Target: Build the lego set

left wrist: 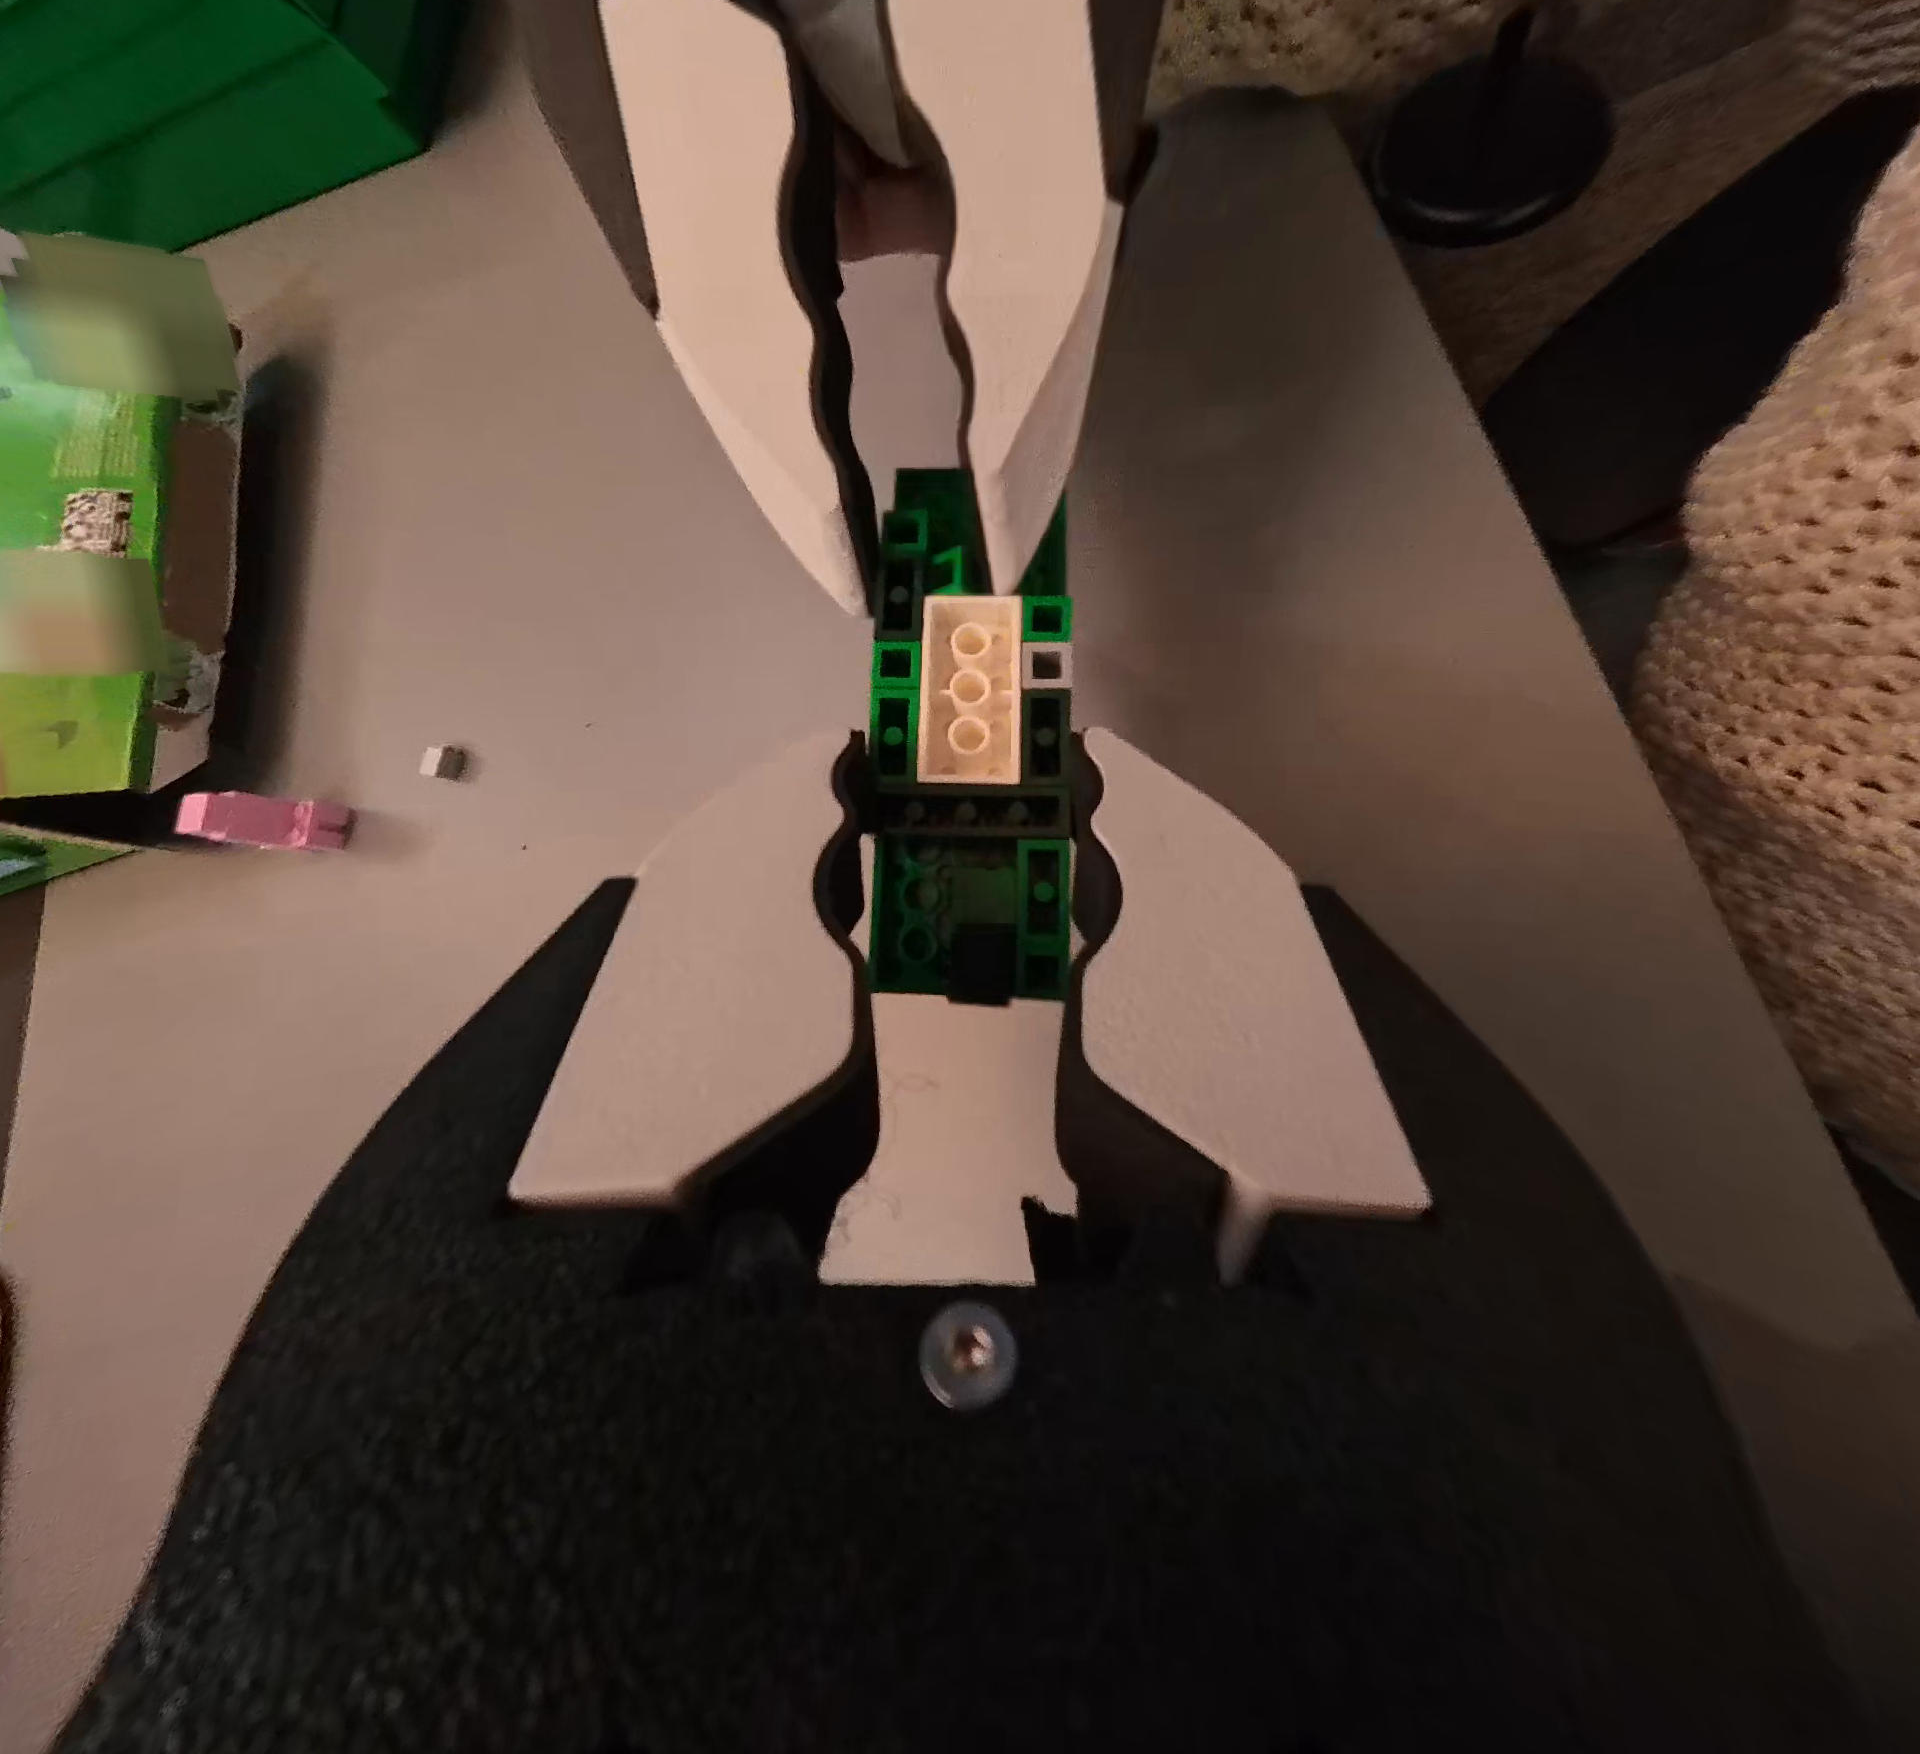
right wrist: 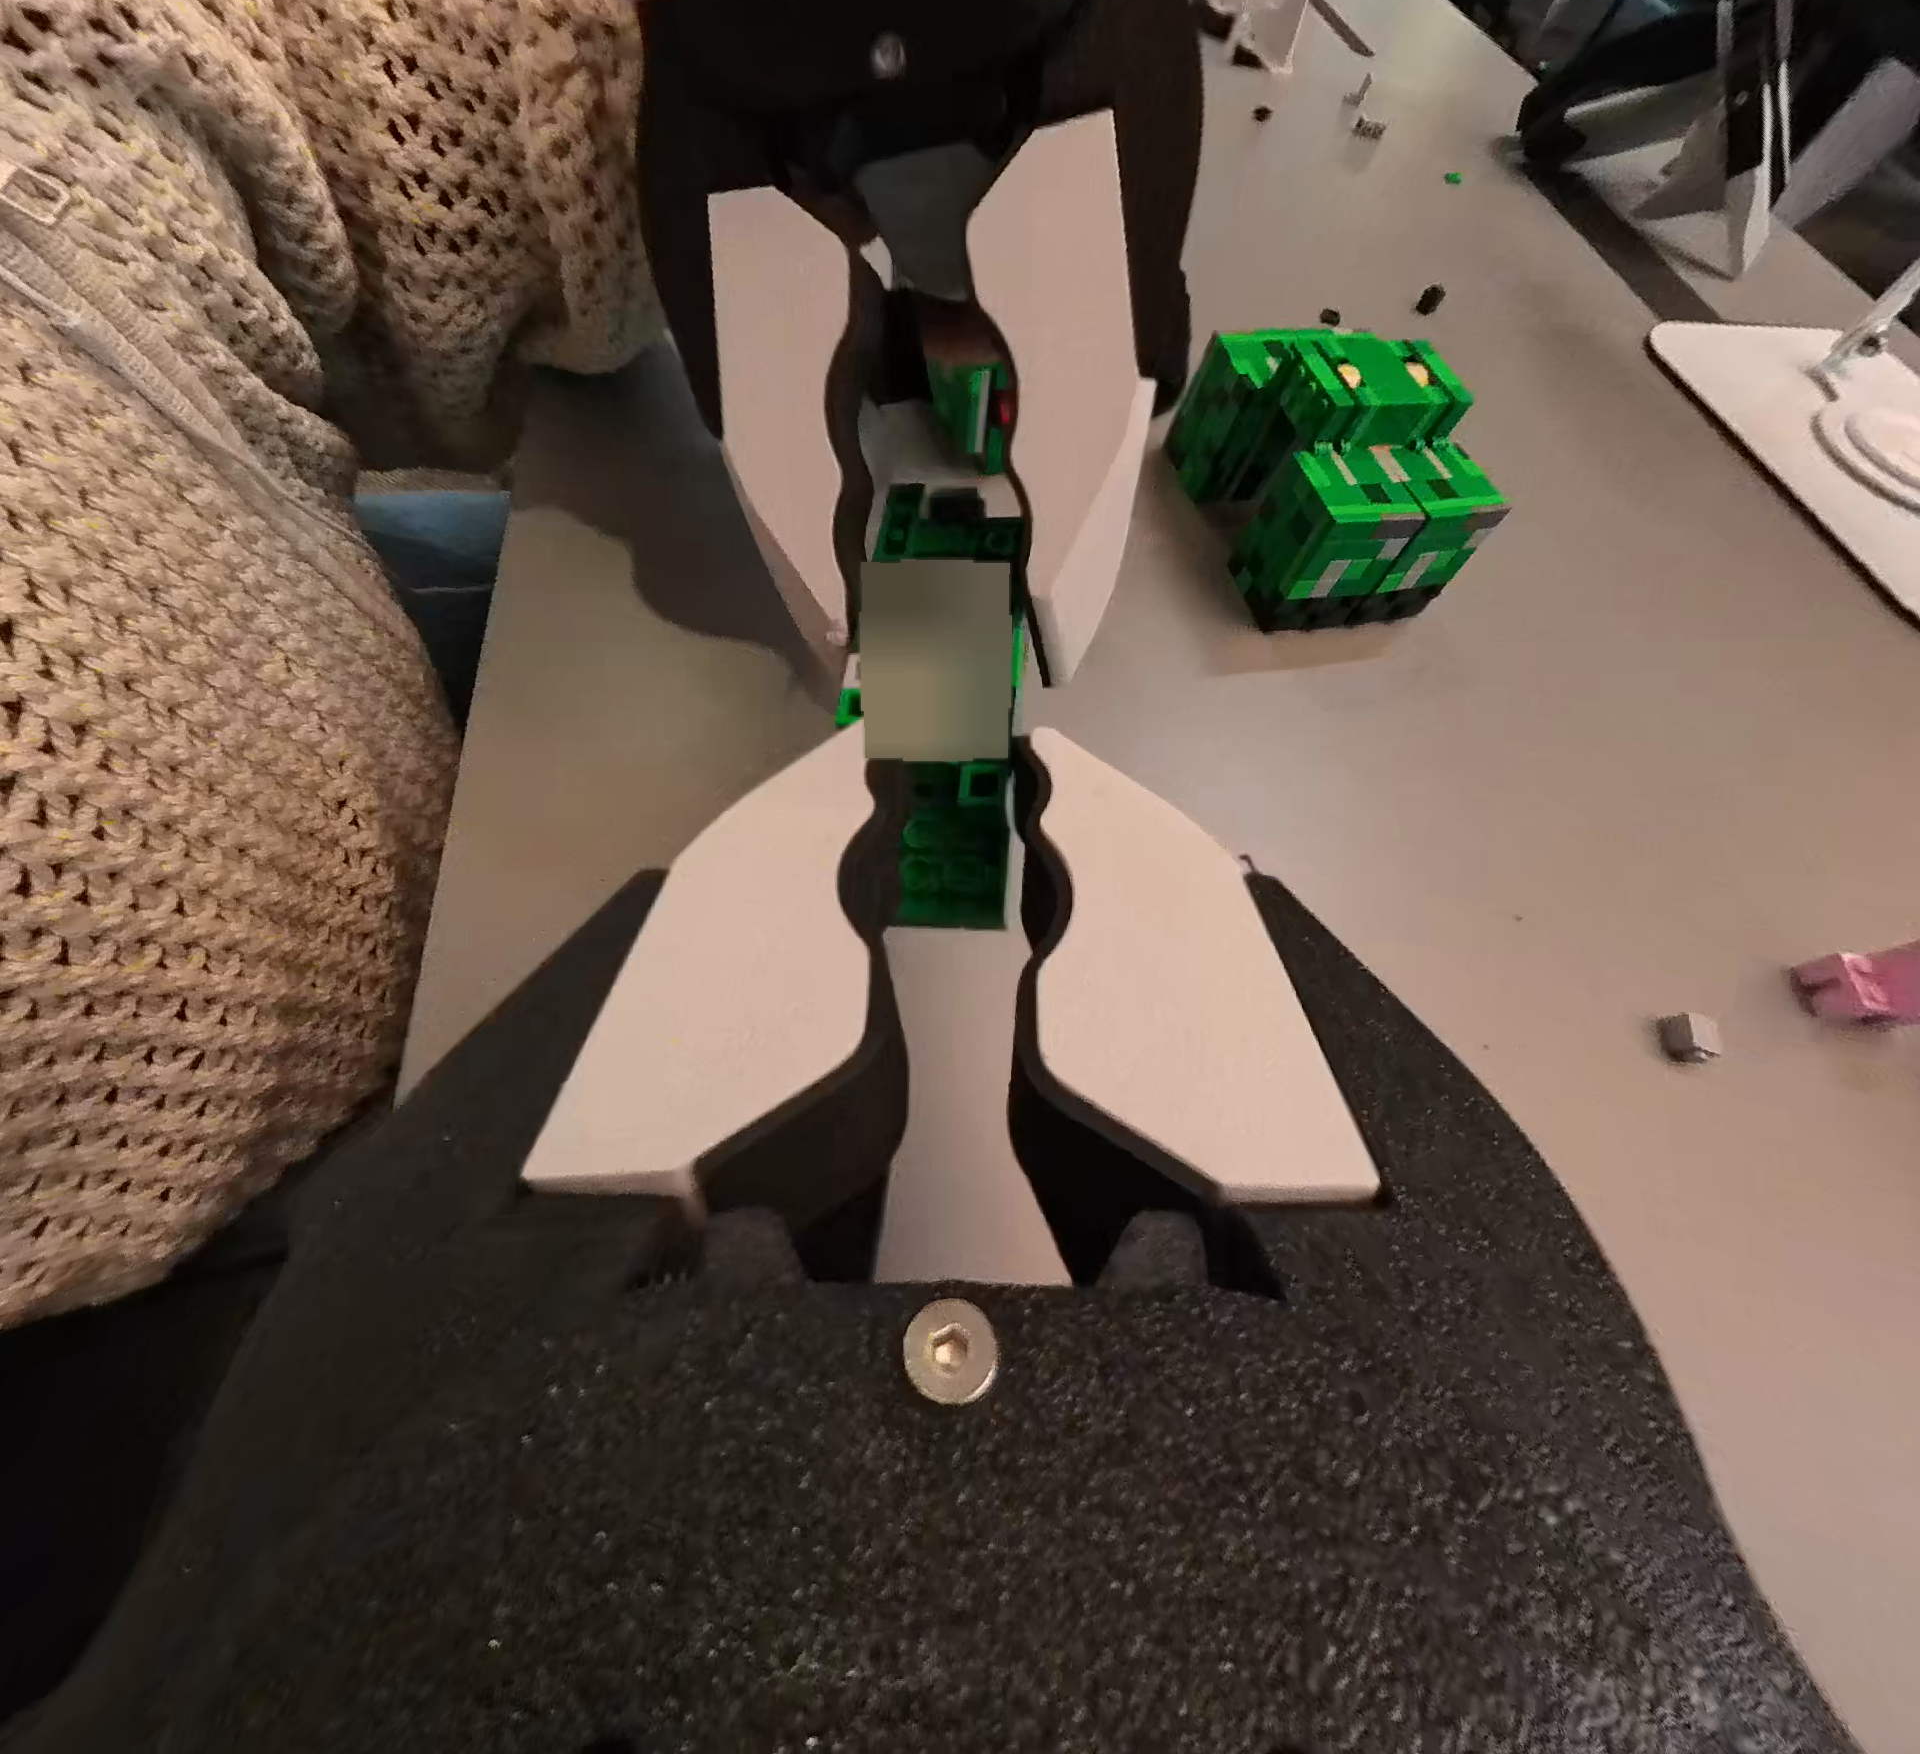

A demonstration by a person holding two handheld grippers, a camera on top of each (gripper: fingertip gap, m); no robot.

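A green lego assembly (left wrist: 1044, 915) is held over the grey table (left wrist: 468, 509) between both grippers. A white brick (left wrist: 971, 691) sits in its middle, hollow underside towards the left wrist camera. My left gripper (left wrist: 968, 748) is shut on the near end of the assembly. My right gripper (left wrist: 925, 598) comes in from the top and is shut on its far end. In the right wrist view my right gripper (right wrist: 951, 748) grips the green assembly (right wrist: 951, 863), and my left gripper (right wrist: 935, 655) faces it from above. A blur patch hides the assembly's middle there.
A finished green block model (right wrist: 1340, 478) stands on the table to the right. A pink brick (left wrist: 265, 821) and a small grey piece (left wrist: 445, 761) lie to the left. Green boxes (left wrist: 187, 42) stand at the far left. A person's knitted sweater (right wrist: 208, 457) is beside the table edge. Both grippers' tips are close together, under 4 cm apart.
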